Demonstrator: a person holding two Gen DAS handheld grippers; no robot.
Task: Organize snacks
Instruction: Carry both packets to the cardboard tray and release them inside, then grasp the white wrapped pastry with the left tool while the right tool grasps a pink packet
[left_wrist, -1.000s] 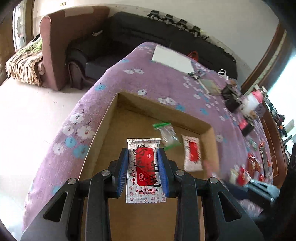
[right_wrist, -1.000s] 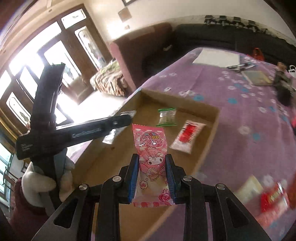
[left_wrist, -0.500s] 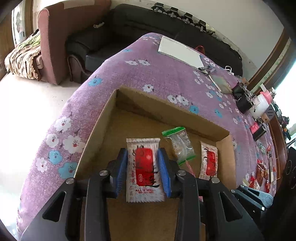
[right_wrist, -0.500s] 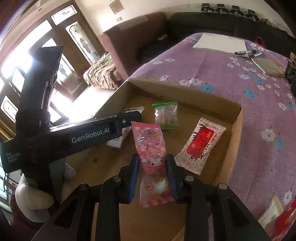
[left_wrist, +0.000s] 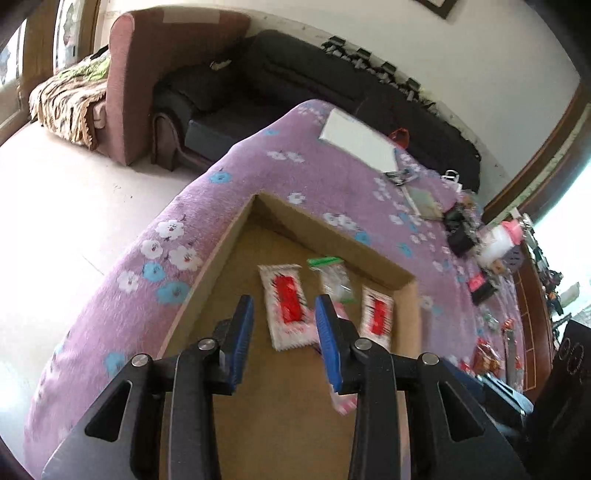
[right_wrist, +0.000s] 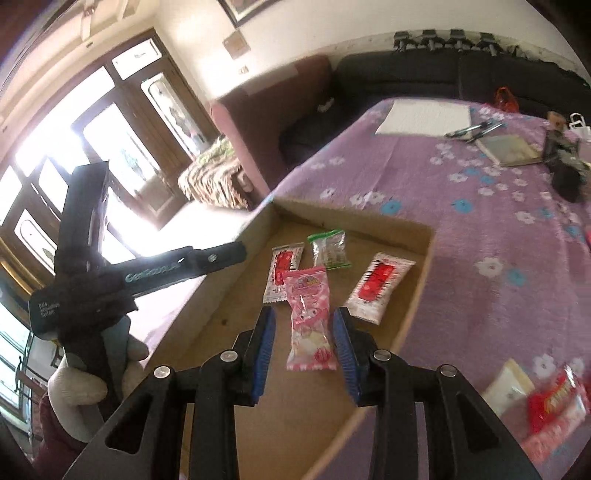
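Now both jaws wide, packets loose in box.

The brown cardboard box sits on a purple cloth patterned with white and blue flowers. Inside lie a pink candy packet, two white packets with red panels, and a clear packet with a green top. Both grippers carry blue pads on black arms.

Daylight floods through windows, blown out; motion blur, fisheye-bent edges.
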